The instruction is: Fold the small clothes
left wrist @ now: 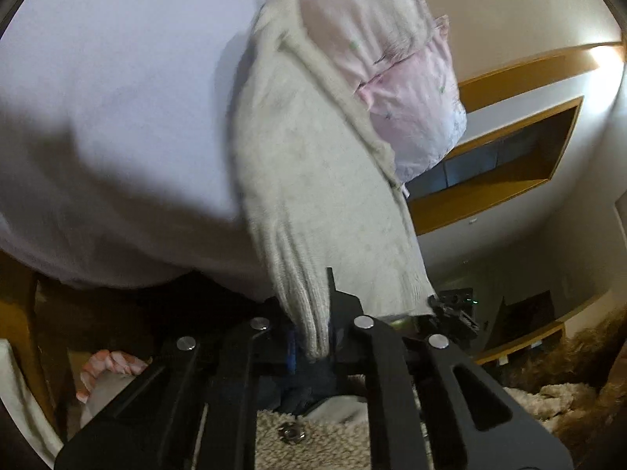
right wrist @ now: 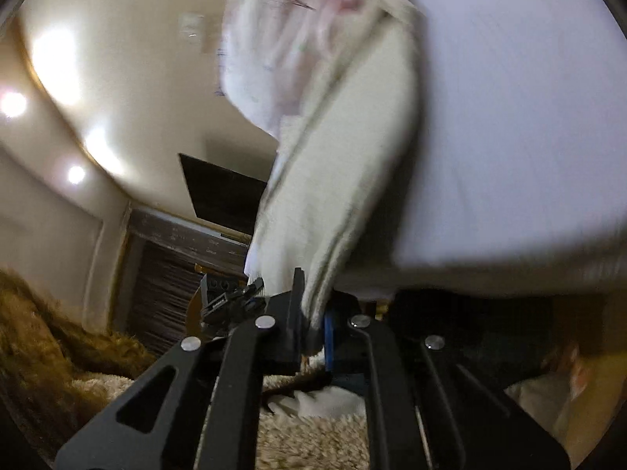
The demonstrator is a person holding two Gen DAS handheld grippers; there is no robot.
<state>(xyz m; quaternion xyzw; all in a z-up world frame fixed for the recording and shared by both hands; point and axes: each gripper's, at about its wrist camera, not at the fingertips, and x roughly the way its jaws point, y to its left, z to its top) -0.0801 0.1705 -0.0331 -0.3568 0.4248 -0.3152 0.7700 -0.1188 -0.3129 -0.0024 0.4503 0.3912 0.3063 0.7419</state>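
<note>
A cream knitted garment [left wrist: 313,180] hangs stretched in the air, with a pale pink printed cloth [left wrist: 411,90] bunched against its upper part. My left gripper [left wrist: 317,337] is shut on the garment's ribbed lower edge. In the right wrist view the same cream garment [right wrist: 345,164] runs up from my right gripper [right wrist: 311,329], which is shut on another edge of it. The pink cloth [right wrist: 274,39] is blurred at the top. The other gripper's tip [right wrist: 231,297] shows just left of the garment.
A white sheeted bed [left wrist: 109,125] fills the left of the left wrist view and shows in the right wrist view [right wrist: 509,117]. A cream fleece [right wrist: 313,438] lies below both grippers. A brown fur throw [right wrist: 43,344] lies left. Wooden shelves [left wrist: 509,164] are on the wall.
</note>
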